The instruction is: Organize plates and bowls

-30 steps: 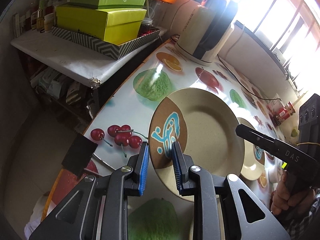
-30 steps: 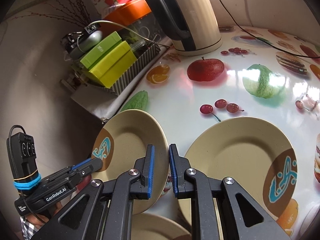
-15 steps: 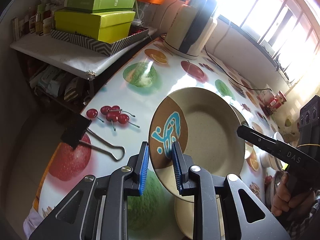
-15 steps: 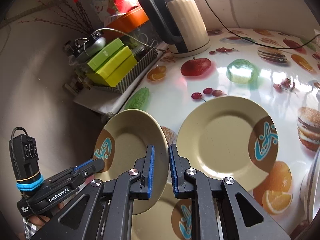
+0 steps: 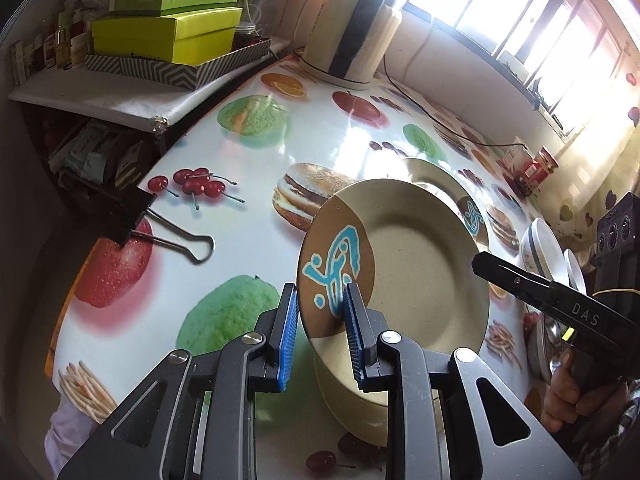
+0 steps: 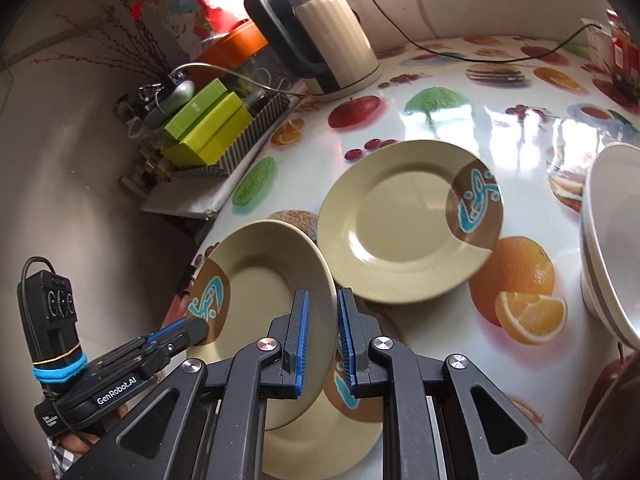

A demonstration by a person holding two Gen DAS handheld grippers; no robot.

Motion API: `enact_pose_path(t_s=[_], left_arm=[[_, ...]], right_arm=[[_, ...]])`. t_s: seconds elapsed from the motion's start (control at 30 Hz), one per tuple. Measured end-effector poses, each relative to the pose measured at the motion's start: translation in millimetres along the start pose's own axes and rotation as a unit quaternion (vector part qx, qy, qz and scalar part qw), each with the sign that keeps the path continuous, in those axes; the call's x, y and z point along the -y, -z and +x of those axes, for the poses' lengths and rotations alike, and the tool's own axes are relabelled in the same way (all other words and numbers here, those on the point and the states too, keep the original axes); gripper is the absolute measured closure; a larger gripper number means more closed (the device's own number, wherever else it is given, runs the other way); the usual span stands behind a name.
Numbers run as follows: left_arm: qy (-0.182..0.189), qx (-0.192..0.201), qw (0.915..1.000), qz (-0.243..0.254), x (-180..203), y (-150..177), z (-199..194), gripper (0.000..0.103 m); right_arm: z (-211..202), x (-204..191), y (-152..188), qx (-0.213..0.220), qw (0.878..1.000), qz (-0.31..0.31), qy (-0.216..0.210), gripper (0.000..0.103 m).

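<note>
Left gripper (image 5: 318,332) is clamped on the near rim of a tan plate (image 5: 420,268), at its brown patch with the blue mark; the same plate (image 6: 264,280) shows in the right wrist view held tilted, clear of the table (image 5: 256,216). Right gripper (image 6: 322,340) pinches the opposite rim of that plate, jaws nearly together on the thin edge. So both claws carry one plate between them. Directly under it lies a second tan plate (image 6: 320,436), flat on the table near the front edge, partly hidden by the jaws. A third plate (image 6: 408,220) lies flat further back, beside the printed orange. At far right a stack of white bowls (image 6: 612,248) stands, at least two nested, how many I cannot tell. Judgement: sorting is under way but not far along. The bowls look gathered already; the plates are still spread, with no plate stack formed. The carried plate seems lined up over the near one, so lowering it there would start the pile. Left to do after that: fetch the back plate onto the same pile. A kettle (image 6: 320,40) and green boxes (image 6: 208,124) sit at the rear, untouched.
</note>
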State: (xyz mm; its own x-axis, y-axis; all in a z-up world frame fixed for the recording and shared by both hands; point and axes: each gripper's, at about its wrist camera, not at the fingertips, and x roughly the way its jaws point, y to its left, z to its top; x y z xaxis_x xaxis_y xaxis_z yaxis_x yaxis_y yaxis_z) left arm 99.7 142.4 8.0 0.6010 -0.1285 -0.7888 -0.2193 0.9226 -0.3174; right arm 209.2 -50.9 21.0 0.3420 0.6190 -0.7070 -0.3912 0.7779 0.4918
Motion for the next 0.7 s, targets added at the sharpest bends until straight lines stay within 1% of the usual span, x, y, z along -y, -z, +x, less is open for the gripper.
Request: enact_pose_path(t_s=[0.23, 0.57, 0.7], left_arm=[[0.002, -0.011, 0.9999, 0.009, 9, 11, 3, 0.079], [-0.001, -0.026, 0.9995, 0.017, 15, 23, 6, 0.079], [-0.006, -0.027, 0.9994, 0.022, 16, 24, 6, 0.079]], right_arm=[[-11, 10, 16, 0.001, 1.0, 0.011, 0.008, 0.088], [-16, 17, 31, -0.003, 1.0, 0.021, 0.018, 0.088], [-15, 19, 35, -0.008, 0.999, 0.025, 0.02, 0.088]])
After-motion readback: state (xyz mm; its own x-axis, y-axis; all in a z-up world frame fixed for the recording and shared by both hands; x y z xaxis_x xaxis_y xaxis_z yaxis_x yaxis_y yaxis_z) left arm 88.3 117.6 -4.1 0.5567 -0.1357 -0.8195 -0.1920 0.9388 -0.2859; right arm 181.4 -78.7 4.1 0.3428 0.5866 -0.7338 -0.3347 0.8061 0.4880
